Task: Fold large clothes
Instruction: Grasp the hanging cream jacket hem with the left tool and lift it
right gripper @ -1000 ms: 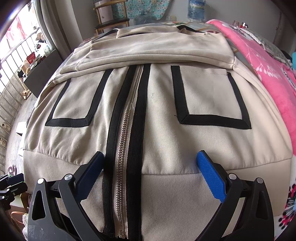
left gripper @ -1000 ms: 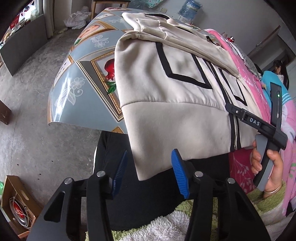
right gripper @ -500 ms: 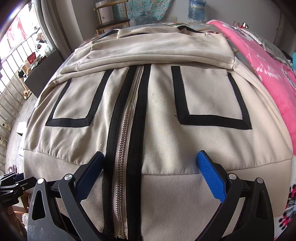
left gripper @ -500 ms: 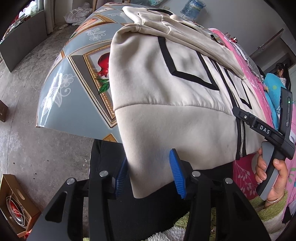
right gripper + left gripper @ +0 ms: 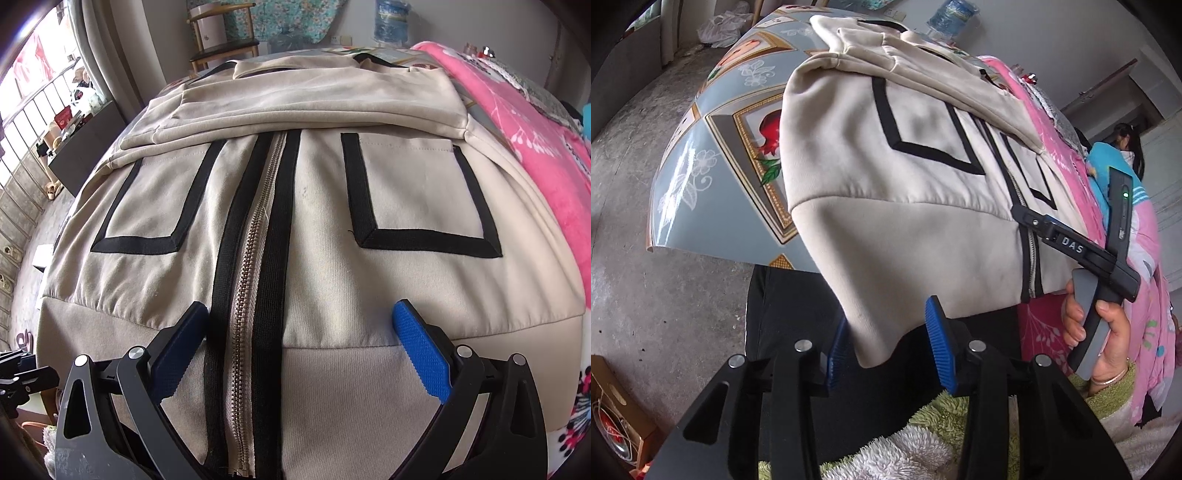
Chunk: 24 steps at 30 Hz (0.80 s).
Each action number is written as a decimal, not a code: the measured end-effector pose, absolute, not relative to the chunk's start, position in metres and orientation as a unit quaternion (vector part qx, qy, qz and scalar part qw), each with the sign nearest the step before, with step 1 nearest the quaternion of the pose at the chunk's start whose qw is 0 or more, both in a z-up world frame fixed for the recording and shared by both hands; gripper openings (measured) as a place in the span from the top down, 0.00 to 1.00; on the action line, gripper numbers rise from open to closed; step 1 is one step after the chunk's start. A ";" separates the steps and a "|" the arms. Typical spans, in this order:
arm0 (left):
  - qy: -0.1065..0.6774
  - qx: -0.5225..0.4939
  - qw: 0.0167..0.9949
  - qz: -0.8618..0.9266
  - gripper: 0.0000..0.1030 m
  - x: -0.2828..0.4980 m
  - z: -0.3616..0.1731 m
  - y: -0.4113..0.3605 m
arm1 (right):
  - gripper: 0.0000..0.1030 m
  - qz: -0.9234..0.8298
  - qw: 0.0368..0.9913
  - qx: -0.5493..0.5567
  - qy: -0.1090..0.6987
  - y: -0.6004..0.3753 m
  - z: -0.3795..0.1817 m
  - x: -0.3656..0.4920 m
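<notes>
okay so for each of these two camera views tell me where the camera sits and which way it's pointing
Left wrist: sits on the left tool, angled down at the beige jacket hem corner hanging off the table; its closing jaws straddle that corner; the hand holding the right tool shows at right.
Right wrist: sits on the right tool, angled down along the jacket's zipper, jaws open over the hem; the left tool's edge shows at lower left.
Shared: the same jacket, the pink blanket and the water bottle.
</notes>
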<state>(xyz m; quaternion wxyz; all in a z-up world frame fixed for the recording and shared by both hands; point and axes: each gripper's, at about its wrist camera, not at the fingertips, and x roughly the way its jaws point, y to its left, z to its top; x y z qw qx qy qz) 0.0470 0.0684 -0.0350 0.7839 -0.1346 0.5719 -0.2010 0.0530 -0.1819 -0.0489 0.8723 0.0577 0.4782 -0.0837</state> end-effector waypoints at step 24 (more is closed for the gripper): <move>0.542 -0.063 0.814 -0.199 0.85 0.046 -0.027 0.056 | 0.24 -0.255 0.853 0.131 0.435 -0.308 -0.012 -0.066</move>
